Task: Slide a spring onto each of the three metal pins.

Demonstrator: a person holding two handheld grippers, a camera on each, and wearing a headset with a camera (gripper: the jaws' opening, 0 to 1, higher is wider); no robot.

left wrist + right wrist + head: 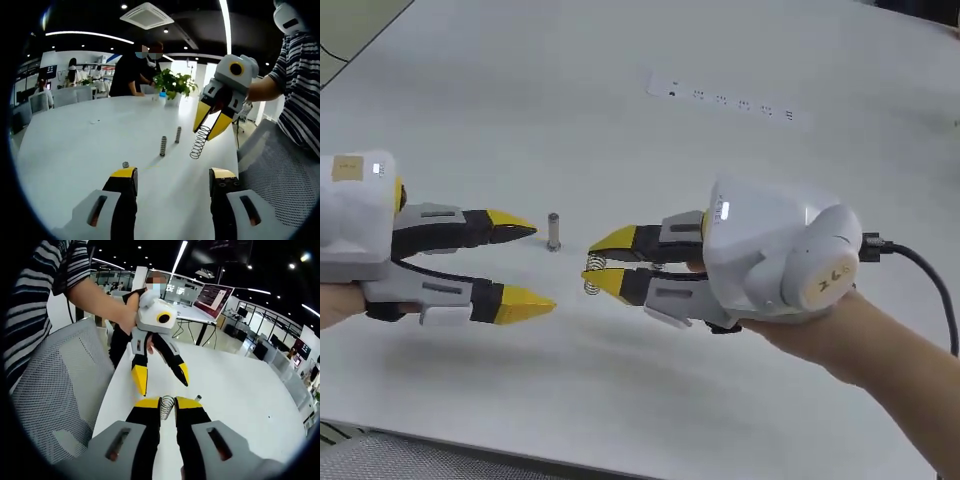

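The right claw (588, 266) grips one spring (592, 276). The left claw (545, 267), at its nine o'clock, gapes released. One bare pin (553, 231) stands at the spring's eleven o'clock; two sprung pins (163, 146) stand nearby.

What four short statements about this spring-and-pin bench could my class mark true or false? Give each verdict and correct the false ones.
1. The right gripper is shut on a spring. True.
2. The left gripper also holds a spring. False: its fingers are open and hold nothing.
3. The pin standing near the two grippers in the head view already has a spring on it. False: that pin is bare.
4. A power strip lies on the table beyond the grippers. True.
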